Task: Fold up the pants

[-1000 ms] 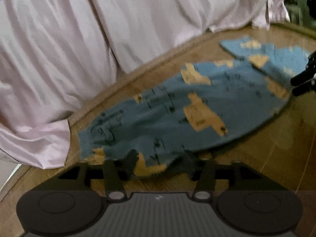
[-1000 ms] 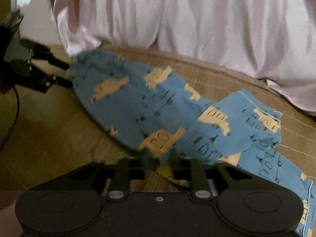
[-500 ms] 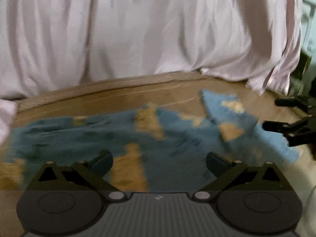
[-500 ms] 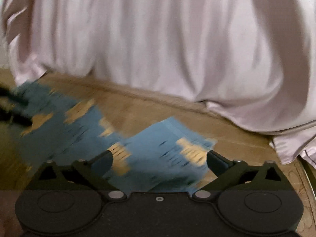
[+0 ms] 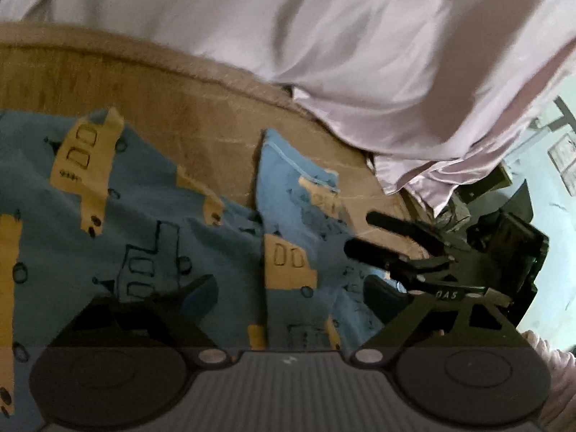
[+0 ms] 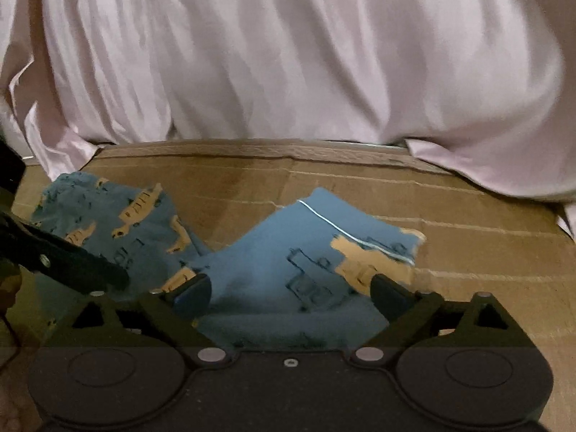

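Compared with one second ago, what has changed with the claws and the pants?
Both claws, left and right, were shut on the near edge of the pants; they have let go and now stand open over them. The pants still lie on the brown surface below the pink sheet.

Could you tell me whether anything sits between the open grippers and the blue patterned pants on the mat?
Nothing visible does: the left gripper and right gripper both hang open directly over the blue truck-print pants, with only cloth between their fingers.

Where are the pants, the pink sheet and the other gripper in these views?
pants (image 6: 273, 259): right wrist view, blue cloth of the folded-over leg.
pink sheet (image 6: 288, 54): right wrist view, middle of the draped folds.
right gripper (image 5: 383, 237): left wrist view, between its fingertips.
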{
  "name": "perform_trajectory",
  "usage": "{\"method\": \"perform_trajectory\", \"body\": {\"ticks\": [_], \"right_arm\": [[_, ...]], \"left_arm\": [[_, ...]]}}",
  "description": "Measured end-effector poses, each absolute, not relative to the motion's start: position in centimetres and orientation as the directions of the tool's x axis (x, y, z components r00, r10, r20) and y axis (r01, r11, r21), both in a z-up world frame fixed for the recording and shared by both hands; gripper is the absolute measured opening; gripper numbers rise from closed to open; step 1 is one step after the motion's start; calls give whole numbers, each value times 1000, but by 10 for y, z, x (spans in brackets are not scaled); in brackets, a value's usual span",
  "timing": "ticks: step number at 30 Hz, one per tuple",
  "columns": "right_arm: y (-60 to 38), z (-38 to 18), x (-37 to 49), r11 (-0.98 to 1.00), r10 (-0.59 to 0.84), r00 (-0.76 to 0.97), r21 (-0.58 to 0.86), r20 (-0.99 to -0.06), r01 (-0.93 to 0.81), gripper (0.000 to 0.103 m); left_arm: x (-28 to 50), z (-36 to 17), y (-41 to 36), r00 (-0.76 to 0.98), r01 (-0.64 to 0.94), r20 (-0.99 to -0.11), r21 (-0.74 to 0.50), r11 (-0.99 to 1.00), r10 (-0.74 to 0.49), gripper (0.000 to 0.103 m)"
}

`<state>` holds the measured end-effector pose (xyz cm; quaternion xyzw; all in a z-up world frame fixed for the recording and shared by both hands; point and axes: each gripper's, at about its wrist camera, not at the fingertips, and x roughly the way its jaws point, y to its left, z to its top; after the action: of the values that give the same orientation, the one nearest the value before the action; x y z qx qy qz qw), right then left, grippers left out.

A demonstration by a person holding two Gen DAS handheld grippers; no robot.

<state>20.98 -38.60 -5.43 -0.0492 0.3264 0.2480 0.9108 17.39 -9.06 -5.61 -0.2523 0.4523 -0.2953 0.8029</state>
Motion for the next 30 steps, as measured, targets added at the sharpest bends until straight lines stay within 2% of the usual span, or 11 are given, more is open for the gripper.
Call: {"method": "perform_trajectory", "body": {"ticks": [2, 7, 9, 11, 12, 16, 24, 25, 26, 28, 30], "right_arm": [[-375, -51, 223, 857, 437, 650, 68, -621, -511, 84], [-347, -46, 270, 863, 414, 599, 87, -686, -497, 77], [-337, -45, 287, 871, 390, 568, 90, -725, -483, 71], [-328, -43, 299, 882, 355, 565, 66, -745, -467, 59], [-323, -44, 305, 893, 328, 561, 55, -760, -448, 57], [-319, -51, 322, 931, 274, 537, 79, -798, -357, 49], [-315, -56, 334, 944, 266, 544, 102, -796, -313, 45], [-312, -57, 334, 948, 242, 552, 75, -798, -308, 36], [-310, -57, 333, 952, 218, 563, 46, -797, -304, 23], [-309, -57, 333, 957, 187, 577, 16, -795, -290, 4], [-314, -56, 332, 963, 192, 587, 37, -786, -266, 0]], "left_arm": [[176, -58, -94, 398, 243, -578, -682, 690, -712, 81], [173, -64, -106, 380, 257, -592, -671, 696, -711, 69], [175, -64, -109, 386, 236, -604, -666, 708, -697, 60], [176, -62, -111, 395, 198, -640, -641, 742, -659, 37], [177, -61, -112, 403, 178, -659, -624, 761, -635, 33], [181, -63, -111, 394, 122, -663, -649, 751, -637, 31], [181, -61, -110, 382, 78, -679, -653, 754, -627, 32], [181, -60, -112, 379, 79, -687, -643, 762, -620, 26], [180, -59, -112, 374, 80, -700, -629, 774, -608, 11], [182, -61, -115, 356, 76, -713, -622, 780, -604, 3], [182, -61, -115, 358, 74, -706, -630, 773, -611, 1]]}}
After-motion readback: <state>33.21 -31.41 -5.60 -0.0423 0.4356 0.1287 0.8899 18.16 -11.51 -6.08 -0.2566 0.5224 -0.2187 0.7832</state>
